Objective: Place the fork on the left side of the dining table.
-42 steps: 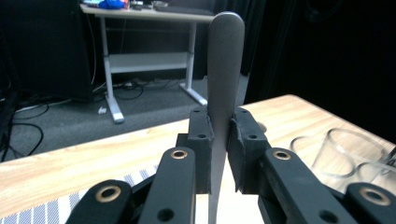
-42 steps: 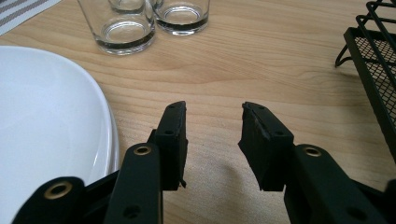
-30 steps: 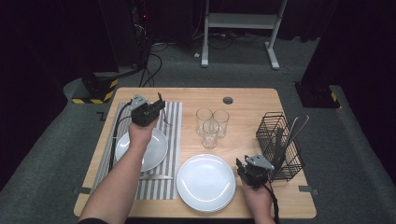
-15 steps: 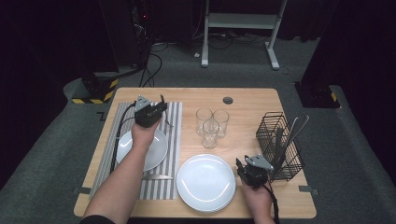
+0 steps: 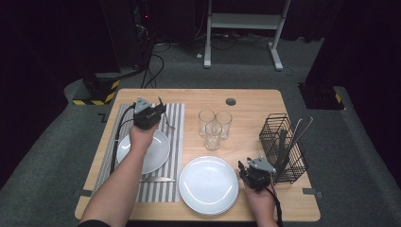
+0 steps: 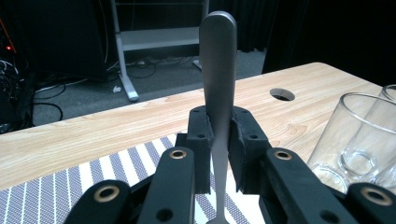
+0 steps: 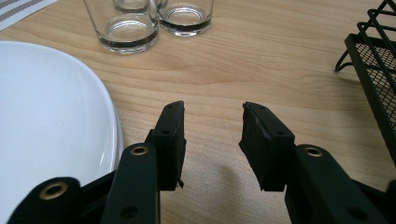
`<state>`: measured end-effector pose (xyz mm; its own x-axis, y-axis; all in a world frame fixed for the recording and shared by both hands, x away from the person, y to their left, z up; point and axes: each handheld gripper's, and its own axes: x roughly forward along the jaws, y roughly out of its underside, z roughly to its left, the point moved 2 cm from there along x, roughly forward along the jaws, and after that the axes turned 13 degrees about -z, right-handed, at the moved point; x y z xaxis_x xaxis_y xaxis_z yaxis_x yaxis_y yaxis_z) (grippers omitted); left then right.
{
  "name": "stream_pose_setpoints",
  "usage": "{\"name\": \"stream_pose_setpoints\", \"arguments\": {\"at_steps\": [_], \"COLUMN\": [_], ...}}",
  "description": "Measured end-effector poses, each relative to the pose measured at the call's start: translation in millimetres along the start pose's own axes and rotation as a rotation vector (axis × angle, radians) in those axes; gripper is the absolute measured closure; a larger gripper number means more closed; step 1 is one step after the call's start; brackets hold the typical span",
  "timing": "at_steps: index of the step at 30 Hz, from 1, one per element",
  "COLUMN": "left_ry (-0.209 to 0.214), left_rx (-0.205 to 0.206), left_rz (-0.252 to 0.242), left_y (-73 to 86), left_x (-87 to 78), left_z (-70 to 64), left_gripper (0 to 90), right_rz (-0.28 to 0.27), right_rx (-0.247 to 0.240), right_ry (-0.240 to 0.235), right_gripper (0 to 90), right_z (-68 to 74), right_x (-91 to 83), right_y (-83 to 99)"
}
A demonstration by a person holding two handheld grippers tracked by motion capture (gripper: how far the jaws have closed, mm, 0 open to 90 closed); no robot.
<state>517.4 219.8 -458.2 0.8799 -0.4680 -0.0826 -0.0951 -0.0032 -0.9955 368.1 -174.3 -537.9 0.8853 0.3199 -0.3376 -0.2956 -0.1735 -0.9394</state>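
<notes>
Nearest, the right gripper point(image 7: 212, 144) idles with jaws apart beside the large white plate point(image 5: 208, 184). Left of that plate, a knife point(image 5: 156, 179) lies on the striped mat point(image 5: 172, 142). Beyond it, the left gripper point(image 6: 219, 151) clamps a utensil handle point(image 6: 218, 70) upright, likely for laying beside the smaller plate point(image 5: 158, 151).

The left gripper point(image 5: 150, 113) is hovering over the far part of the striped placemat point(image 5: 172, 142), just beyond a small white plate point(image 5: 158, 153) that is lying on it. A thin piece of cutlery point(image 5: 169, 126) is sticking out near the gripper; whether it is being gripped cannot be told from above. A knife point(image 5: 158, 179) is lying on the placemat in front of the plate. The right gripper point(image 5: 249, 174) is resting on the table point(image 5: 255, 101) between a large white plate point(image 5: 208, 184) and a black wire basket point(image 5: 283, 146). 3 glasses point(image 5: 213, 126) are standing together mid-table.
</notes>
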Motion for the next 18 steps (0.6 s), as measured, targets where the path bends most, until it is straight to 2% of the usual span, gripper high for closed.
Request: {"name": "stream_pose_setpoints", "arguments": {"at_steps": [11, 18], "left_ry": [-0.024, -0.049], "left_rx": [0.007, -0.009], "left_rz": [0.023, 0.032], "left_y": [0.8, 3.8], "left_x": [-4.5, -9.2], "left_z": [6.3, 14.3], "left_gripper": [80.9, 80.7], "right_rz": [0.001, 0.002], "right_rx": [-0.004, -0.011], "right_ry": [0.000, 0.002], "right_gripper": [59.5, 59.5], "right_z": [0.6, 1.3], "right_x": [0.1, 0.1], "right_y": [0.0, -0.1]}}
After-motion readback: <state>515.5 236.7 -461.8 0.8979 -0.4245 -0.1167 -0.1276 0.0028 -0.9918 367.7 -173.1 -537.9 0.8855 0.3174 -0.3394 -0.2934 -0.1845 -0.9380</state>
